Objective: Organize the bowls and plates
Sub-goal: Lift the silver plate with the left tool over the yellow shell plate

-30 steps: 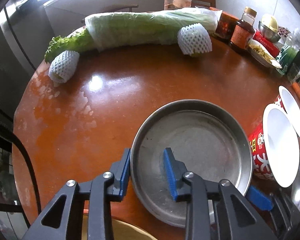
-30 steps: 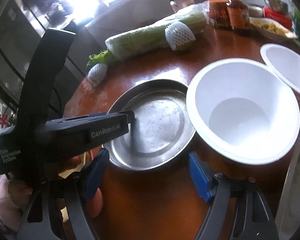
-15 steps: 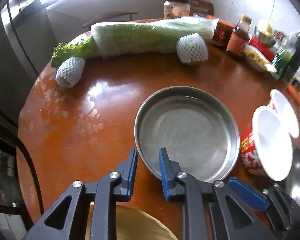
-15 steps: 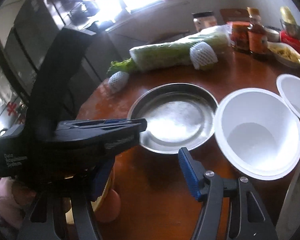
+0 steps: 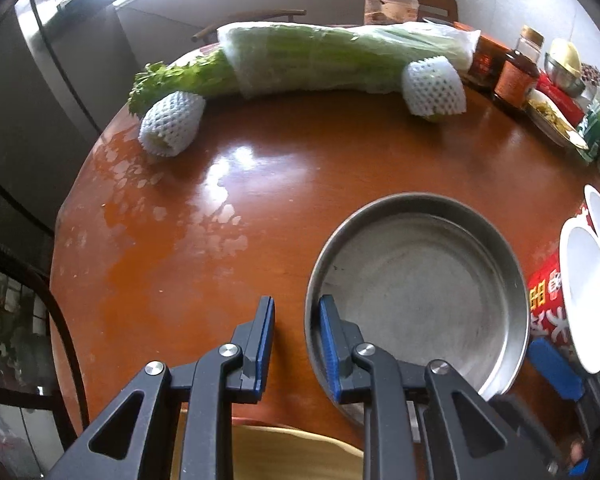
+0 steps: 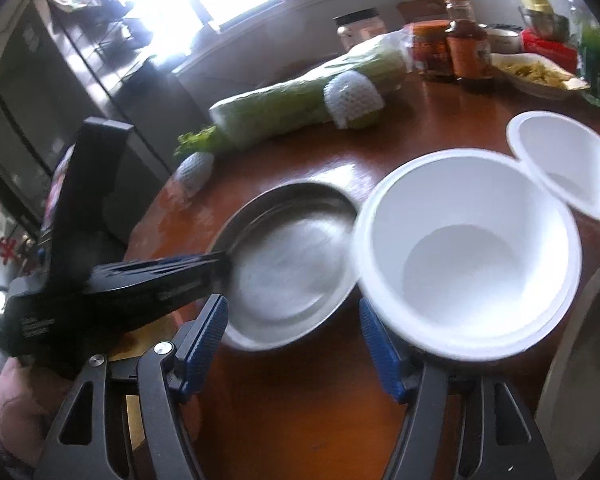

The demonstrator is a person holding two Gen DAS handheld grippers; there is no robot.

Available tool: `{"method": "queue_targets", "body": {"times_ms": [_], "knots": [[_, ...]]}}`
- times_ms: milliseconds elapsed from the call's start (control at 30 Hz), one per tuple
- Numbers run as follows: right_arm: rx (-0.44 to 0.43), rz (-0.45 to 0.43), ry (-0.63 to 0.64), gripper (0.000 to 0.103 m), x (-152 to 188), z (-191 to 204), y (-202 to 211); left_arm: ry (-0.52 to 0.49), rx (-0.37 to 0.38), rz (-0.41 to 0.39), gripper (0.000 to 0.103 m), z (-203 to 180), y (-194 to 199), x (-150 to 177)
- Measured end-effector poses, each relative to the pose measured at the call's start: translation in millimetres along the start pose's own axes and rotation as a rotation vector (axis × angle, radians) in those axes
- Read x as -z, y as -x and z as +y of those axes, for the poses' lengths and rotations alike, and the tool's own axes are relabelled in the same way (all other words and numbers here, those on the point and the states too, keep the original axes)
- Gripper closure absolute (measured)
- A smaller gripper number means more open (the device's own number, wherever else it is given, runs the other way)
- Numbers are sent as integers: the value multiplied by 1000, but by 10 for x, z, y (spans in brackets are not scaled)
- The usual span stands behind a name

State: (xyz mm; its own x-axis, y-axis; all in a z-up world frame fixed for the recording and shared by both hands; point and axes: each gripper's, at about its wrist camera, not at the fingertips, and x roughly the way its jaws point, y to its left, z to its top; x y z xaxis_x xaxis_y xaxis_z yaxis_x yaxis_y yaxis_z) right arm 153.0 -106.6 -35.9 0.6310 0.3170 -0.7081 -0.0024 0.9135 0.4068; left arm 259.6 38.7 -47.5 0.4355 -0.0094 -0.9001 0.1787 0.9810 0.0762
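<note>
A round steel plate (image 5: 420, 292) lies on the brown table (image 5: 220, 240). My left gripper (image 5: 296, 304) is shut on its near-left rim, one pad inside and one outside. From the right wrist the same plate (image 6: 292, 264) looks blurred, with the left gripper (image 6: 220, 260) at its edge. To its right stands a white-lined red noodle bowl (image 6: 464, 252), with a second white bowl (image 6: 568, 164) behind it. My right gripper (image 6: 294, 312) hovers over the table in front of both, its jaws opening and gripping nothing. Its right finger (image 6: 380, 356) is under the noodle bowl's overhanging rim.
Bagged celery (image 5: 340, 56) and two foam-netted fruits (image 5: 172, 124) lie along the far edge. Jars, bottles and a snack dish (image 5: 556, 120) crowd the back right. Another metal dish (image 6: 580, 360) is at the right edge. A hand (image 6: 24, 400) holds the left gripper.
The left jaws, which straddled the plate's rim, have come together on it. The right jaws narrowed, and the right gripper has moved in closer to the noodle bowl.
</note>
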Motion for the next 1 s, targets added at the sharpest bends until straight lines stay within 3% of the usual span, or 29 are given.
{"method": "queue_targets", "body": {"times_ms": [133,200,267,433,1000], "knots": [[33,19,14,33,-9,-47,-75,8,4,-4,79,13,-9,-13],[20,29,31,34,6,-33,-118,8,44,1,80,-3,-7,1],[5,27,61,43,7,19,-123,3,72,6,80,-32,5,22],[10,13,100,46,22,65,-119,17,77,-6,80,-29,21,38],[-39,-63,109,45,-24,154,222,20,88,-117,80,-13,455,74]]}}
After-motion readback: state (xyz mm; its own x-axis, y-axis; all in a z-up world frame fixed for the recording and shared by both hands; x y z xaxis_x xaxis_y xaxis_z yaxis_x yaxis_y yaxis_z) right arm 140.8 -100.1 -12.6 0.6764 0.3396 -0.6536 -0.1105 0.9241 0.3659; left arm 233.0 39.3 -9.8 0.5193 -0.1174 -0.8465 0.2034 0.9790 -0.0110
